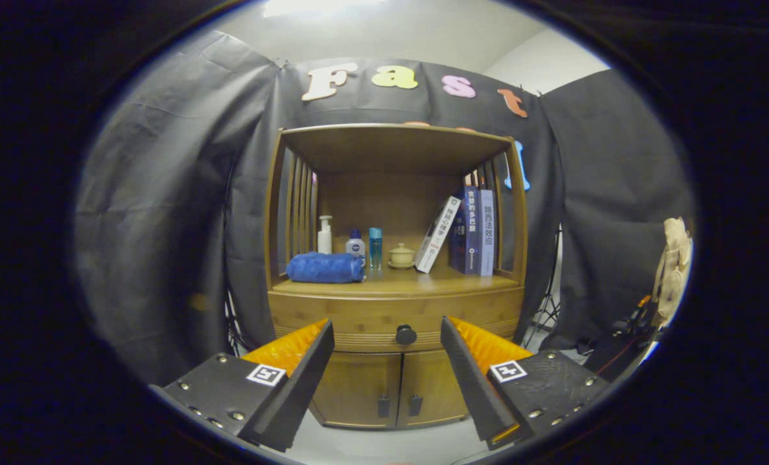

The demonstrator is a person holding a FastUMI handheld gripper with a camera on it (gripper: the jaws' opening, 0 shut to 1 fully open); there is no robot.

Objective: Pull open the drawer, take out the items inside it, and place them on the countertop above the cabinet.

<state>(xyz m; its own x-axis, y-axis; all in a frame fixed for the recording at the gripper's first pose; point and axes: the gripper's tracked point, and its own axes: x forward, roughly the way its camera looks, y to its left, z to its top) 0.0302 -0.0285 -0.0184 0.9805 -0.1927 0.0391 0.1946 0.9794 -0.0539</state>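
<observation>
A wooden cabinet stands ahead of me. Its drawer point(358, 316) is closed, with a round dark knob point(405, 334) at the middle of its front. The countertop point(416, 281) above the drawer carries a folded blue towel point(325, 267), three small bottles point(356, 244), a small lidded cup point(401, 256) and a few books point(471, 231). My gripper point(387, 332) is open and holds nothing. Its fingertips stand either side of the knob, at about the knob's height, still short of the drawer front. The inside of the drawer is hidden.
Two lower cabinet doors point(384, 387) with small dark handles sit under the drawer. A shelf roof point(390, 139) caps the countertop, with slatted sides. Black cloth hangs behind and beside the cabinet. Stand legs, cables and a pale hanging object point(675, 258) are off to the right.
</observation>
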